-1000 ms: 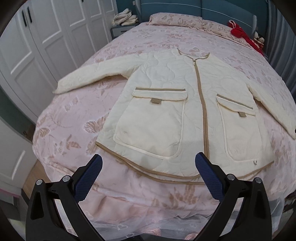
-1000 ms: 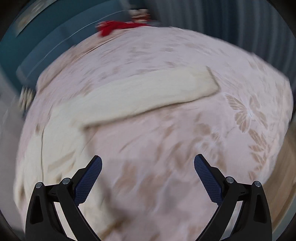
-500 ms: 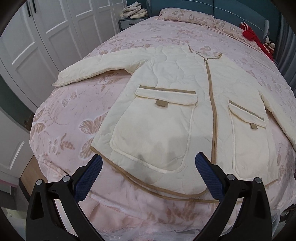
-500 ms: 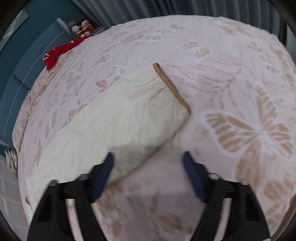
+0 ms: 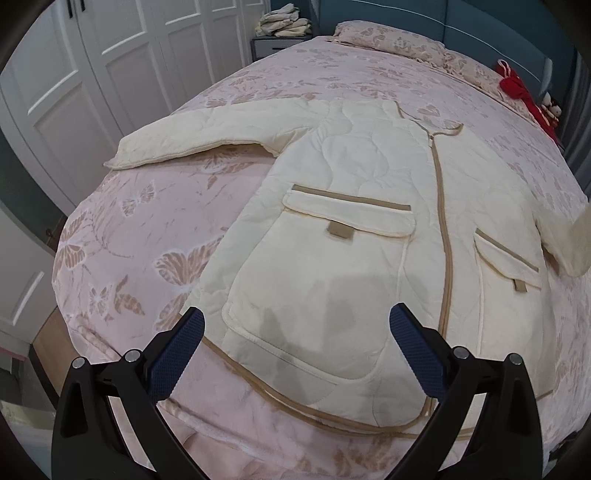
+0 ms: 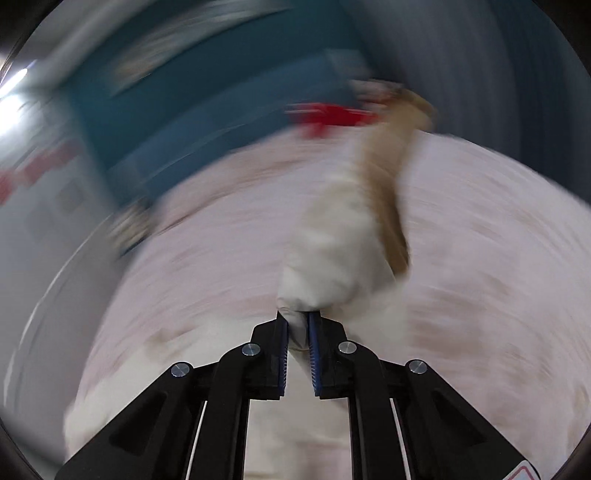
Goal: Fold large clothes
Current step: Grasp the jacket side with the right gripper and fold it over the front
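A cream quilted jacket (image 5: 369, 236) with tan trim, a front zip and two flap pockets lies front up on the pink bed (image 5: 147, 229). Its left sleeve (image 5: 207, 136) stretches out flat toward the wardrobe. My left gripper (image 5: 295, 332) is open and empty, hovering over the jacket's hem near the foot of the bed. My right gripper (image 6: 297, 325) is shut on the jacket's right sleeve (image 6: 347, 236) near the tan cuff and holds it lifted above the bed; this view is motion-blurred. The lifted sleeve also shows at the right edge of the left wrist view (image 5: 576, 243).
White wardrobe doors (image 5: 92, 74) stand to the left of the bed. A nightstand with folded laundry (image 5: 284, 26) sits by the teal headboard (image 5: 480, 33). A pillow (image 5: 391, 44) and a red item (image 5: 517, 88) lie at the head. Grey curtains (image 6: 498, 74) hang on the right.
My right gripper has closed on the right sleeve's cuff end and lifted it off the bed, swinging fast. My left gripper has moved closer in over the hem, still open.
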Demonstrator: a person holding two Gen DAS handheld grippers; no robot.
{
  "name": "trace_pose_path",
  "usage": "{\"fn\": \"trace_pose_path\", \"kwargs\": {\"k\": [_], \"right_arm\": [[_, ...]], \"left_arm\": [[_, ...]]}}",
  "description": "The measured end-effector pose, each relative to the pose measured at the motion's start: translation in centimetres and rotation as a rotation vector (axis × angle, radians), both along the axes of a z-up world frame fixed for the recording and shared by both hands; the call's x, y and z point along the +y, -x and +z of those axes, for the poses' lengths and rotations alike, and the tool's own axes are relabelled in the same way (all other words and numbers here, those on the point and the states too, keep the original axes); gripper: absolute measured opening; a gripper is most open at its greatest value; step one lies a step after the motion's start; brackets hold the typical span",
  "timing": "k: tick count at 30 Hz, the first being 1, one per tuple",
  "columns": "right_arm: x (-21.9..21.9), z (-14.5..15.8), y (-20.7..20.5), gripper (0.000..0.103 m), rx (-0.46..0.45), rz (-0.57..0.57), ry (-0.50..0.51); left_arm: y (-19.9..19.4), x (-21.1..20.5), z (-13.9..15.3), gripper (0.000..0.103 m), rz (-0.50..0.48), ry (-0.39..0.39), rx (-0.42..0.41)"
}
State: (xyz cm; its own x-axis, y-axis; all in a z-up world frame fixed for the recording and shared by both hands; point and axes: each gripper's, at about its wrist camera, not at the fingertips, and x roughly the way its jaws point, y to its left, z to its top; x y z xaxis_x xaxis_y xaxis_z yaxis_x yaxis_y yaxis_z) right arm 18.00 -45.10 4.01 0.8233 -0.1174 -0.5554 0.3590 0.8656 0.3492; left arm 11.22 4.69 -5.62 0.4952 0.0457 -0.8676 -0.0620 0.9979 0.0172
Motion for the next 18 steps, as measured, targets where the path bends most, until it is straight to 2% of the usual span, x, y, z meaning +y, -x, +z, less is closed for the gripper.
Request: {"fn": "trace_pose_path", "kwargs": {"k": [2,4,5,6,8,11,13,15,18], "right_arm": [[7.6,1.4,-2.3,0.016,0.007,0.201,0.042],[15.7,1.0,-3.3,0.020,0.046,0.391,0.040],[17.9,0.6,-3.1,0.030,0.058,0.435,0.039],[20.9,0.1,-2.3,0.049,0.063,0.486,0.044],[23.5,-0.5,-0.3,0.061,0.043,0.504,0.065],[23.5,-2.2,2.3,0.061,0.081,0.451,0.077],[21.3,-4.1,3.4,0.062,0.144,0.385,0.020],[19.1,-6.0,4.2,0.063,0.201,0.310,-0.021],[15.2,-9.0,6.2,0.063,0.252,0.188,-0.123]], "left_arm": [[-0.4,1.0,0.2,0.098,0.028,0.024,-0.001],[-0.9,2.4,0.6,0.098,0.060,0.056,-0.009],[-1.1,2.9,0.7,0.098,0.069,0.069,-0.012],[-1.6,3.5,0.9,0.098,0.080,0.086,-0.013],[-2.7,4.4,1.1,0.098,0.096,0.120,-0.023],[-4.8,4.8,0.5,0.098,0.085,0.202,-0.003],[-6.5,4.2,-0.6,0.098,0.066,0.279,0.041],[-8.3,3.0,-2.4,0.098,0.035,0.421,0.095],[-10.6,0.8,-5.3,0.098,0.030,0.534,0.172]]}}
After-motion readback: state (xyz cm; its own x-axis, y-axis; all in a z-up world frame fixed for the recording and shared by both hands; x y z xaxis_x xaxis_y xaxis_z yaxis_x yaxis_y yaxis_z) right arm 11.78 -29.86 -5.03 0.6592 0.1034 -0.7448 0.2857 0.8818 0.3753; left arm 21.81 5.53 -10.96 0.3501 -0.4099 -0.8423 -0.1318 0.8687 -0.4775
